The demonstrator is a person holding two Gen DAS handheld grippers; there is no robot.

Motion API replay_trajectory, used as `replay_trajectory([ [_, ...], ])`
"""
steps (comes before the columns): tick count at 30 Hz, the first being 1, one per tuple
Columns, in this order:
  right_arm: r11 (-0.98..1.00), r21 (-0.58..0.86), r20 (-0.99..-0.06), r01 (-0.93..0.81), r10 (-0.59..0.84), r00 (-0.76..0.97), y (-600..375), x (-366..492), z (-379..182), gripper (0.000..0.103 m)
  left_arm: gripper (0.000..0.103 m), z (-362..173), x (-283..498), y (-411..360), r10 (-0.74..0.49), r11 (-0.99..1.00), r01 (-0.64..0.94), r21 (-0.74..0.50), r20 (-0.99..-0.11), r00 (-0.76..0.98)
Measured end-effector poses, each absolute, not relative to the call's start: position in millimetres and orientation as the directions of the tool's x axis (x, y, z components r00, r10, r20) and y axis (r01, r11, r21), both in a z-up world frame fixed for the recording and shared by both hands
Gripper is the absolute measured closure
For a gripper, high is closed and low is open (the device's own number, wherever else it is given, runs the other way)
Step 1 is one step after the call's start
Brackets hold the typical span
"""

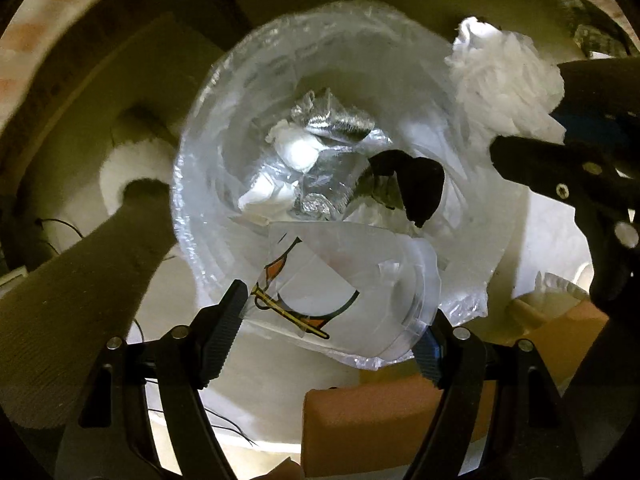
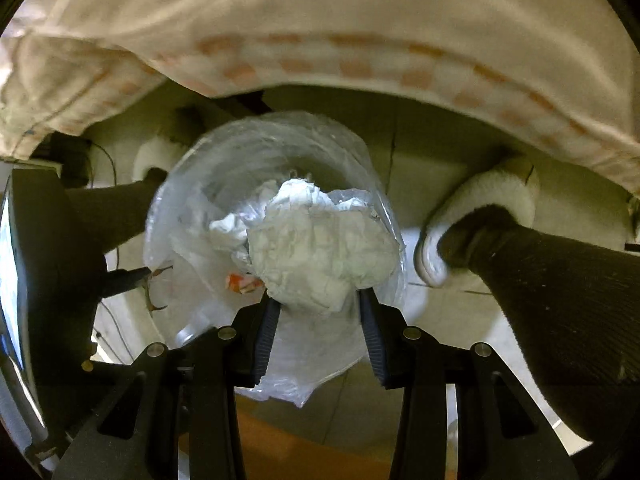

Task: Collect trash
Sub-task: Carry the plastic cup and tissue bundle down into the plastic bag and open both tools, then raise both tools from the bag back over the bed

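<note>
Left claw point(image 1: 336, 320) clamped on a clear plastic cup point(image 1: 340, 300) with an orange print, low in the left wrist view, right over the open trash bag point(image 1: 200, 184) at the centre. Right claw point(image 2: 318, 308) clenched on a crumpled white tissue wad point(image 2: 320, 256), centre of the right wrist view, above the same mouth. Risks, as a judgement: limp bag rim folding inward, cup catching on it, tissue dropped beside the bag onto the floor.

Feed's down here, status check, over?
Left tool shut on clear plastic cup; right tool on tissue wad. Both over bin bag. Nothing blocking.
</note>
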State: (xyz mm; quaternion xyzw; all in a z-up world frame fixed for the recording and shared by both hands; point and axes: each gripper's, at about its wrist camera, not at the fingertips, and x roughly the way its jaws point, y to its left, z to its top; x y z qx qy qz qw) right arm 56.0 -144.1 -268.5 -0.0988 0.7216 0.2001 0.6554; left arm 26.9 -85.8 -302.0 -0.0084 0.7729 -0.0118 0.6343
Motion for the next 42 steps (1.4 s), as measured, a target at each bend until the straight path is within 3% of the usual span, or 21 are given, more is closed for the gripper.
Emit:
replay_trajectory([
  [20,0.910,0.128,-0.976,-0.394,0.046,-0.211,-141.6,63.9,-322.2,0.063,0.028,-342.5,43.9,-79.3,-0.036,0.999,0.000,-0.037,-0.970,-0.240],
  [28,0.907,0.108,-0.985,-0.408,0.041,-0.169,-140.7,63.9,-311.6,0.042,0.008,-333.0,44.1,-80.0,-0.015,1.000,0.013,-0.018,-0.978,-0.207],
  [33,0.909,0.108,-0.989,-0.402,0.056,-0.137,-143.4,63.8,-299.6,0.026,0.006,-321.2,40.6,-81.4,-0.004,1.000,0.021,-0.007,-0.984,-0.179],
  [42,0.910,0.102,-0.994,-0.403,0.082,-0.066,-149.3,57.3,-268.8,0.019,0.006,-284.4,33.4,-85.0,-0.002,1.000,0.028,-0.005,-0.996,-0.087],
])
